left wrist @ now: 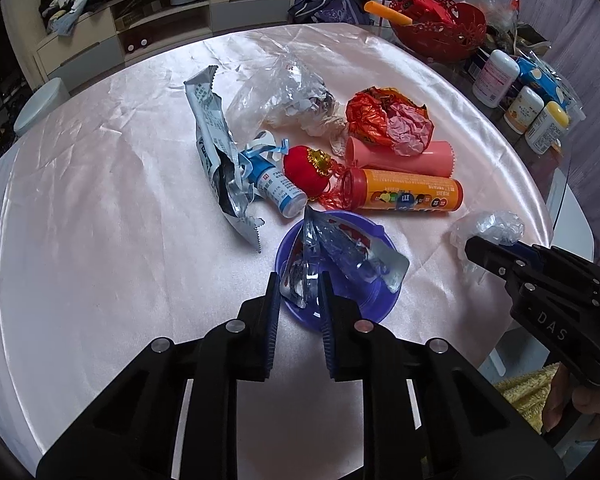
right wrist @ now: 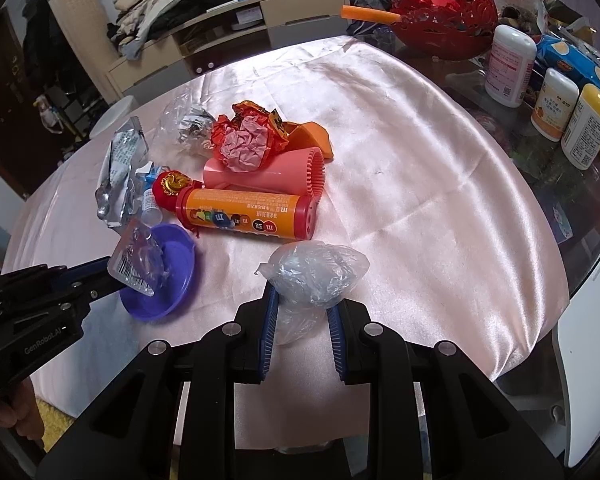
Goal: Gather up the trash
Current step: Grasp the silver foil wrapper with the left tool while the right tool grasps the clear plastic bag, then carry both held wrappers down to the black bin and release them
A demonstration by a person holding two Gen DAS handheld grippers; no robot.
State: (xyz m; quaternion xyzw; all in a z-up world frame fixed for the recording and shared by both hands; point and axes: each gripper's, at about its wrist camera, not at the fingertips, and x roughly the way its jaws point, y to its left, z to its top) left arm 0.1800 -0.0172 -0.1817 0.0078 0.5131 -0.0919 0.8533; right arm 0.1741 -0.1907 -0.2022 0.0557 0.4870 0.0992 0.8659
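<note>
The left claw [left wrist: 299,280] is clenched on a clear crumpled plastic blister pack with a foil backing [left wrist: 340,260], which it grips at the near edge. This pack sits inside a shallow purple plastic bowl [left wrist: 374,300] on the bench [left wrist: 100,200], which is covered with a shiny pale pink satin cloth. In the right wrist view the pack shows a barcode label and leans against the left rim of the bowl.

The right claw [right wrist: 302,304] is grasping a crumpled ball of clear plastic film [right wrist: 316,272]; the blue pads [right wrist: 270,320] press it from both sides. The ball rests on the cloth, to the right of the purple bowl and apart from it.

Behind the bowl lies a pile of other things. An orange cylindrical candy tube with a red cap [left wrist: 404,194] lies on its side, with a pink plastic tube [left wrist: 400,158] just behind it. A red-orange crumpled wrapper with pink paper [left wrist: 388,120] rests on top of the pink tube. To the left are a small red velvet ornament with a gold cap [left wrist: 306,172], a small white medicine bottle [left wrist: 280,196] and a torn silver foil bag [left wrist: 212,140]. A clear plastic bag with scraps inside [left wrist: 280,92] lies at the back of the pile.
</note>
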